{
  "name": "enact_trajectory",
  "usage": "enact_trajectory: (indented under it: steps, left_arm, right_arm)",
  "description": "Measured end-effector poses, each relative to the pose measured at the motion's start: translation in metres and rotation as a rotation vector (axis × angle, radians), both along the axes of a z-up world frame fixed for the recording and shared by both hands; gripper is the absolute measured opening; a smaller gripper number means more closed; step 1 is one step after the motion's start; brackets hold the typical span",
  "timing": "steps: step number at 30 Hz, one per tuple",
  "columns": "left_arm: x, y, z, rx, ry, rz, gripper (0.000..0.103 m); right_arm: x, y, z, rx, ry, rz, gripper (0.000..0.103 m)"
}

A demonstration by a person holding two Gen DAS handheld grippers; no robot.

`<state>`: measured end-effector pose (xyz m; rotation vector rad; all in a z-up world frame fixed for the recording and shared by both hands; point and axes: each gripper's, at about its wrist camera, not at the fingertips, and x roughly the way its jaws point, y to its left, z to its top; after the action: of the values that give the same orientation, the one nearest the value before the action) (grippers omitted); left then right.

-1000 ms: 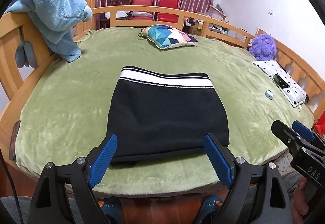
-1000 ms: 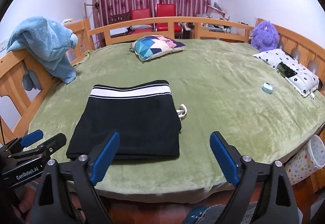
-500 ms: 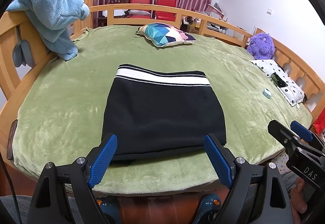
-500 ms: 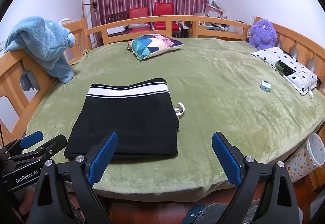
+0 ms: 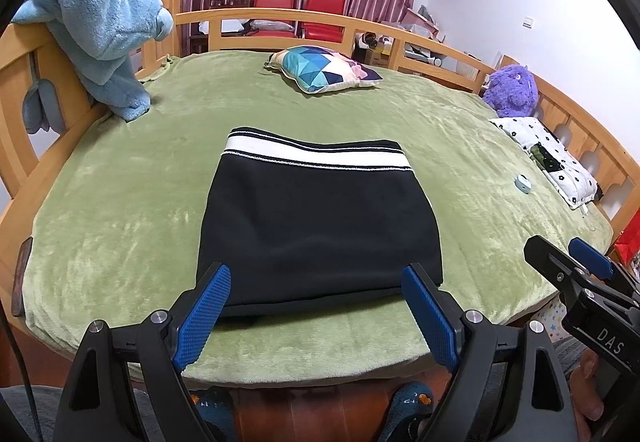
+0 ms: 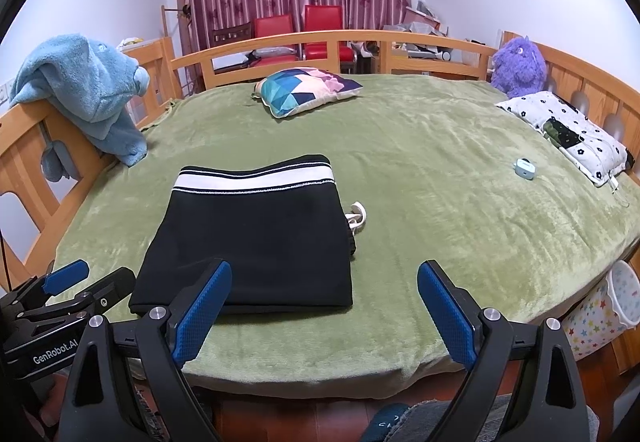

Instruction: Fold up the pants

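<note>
The black pants (image 5: 316, 217) lie folded into a flat rectangle on the green blanket (image 5: 120, 201), white-striped waistband at the far end; they also show in the right wrist view (image 6: 256, 238), with a white drawstring (image 6: 357, 217) sticking out at their right side. My left gripper (image 5: 316, 318) is open and empty, held back over the bed's near edge just short of the pants. My right gripper (image 6: 324, 314) is open and empty, near the pants' right front corner. Each gripper shows in the other's view: the right one (image 5: 576, 274), the left one (image 6: 76, 286).
A patterned cushion (image 5: 320, 67) lies at the far side. A blue towel (image 5: 100, 25) hangs on the left wooden rail. A purple plush toy (image 6: 518, 61), a flowered pillow (image 6: 568, 129) and a small blue case (image 6: 525, 166) are at the right. A starred bin (image 6: 604, 306) stands beside the bed.
Both grippers have drawn back and risen slightly from the bed. The folded pants have not moved.
</note>
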<state>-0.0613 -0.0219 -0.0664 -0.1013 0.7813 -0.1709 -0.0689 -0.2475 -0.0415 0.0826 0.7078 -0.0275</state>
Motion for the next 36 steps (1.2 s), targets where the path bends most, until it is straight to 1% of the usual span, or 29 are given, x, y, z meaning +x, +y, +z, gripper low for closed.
enact_trajectory:
  steps: [36]
  left_arm:
    - [-0.0006,0.0011,0.0027,-0.013,-0.006,-0.002,0.087]
  right_arm:
    - [0.0046,-0.0007,-0.0084,0.009,0.011,0.000,0.093]
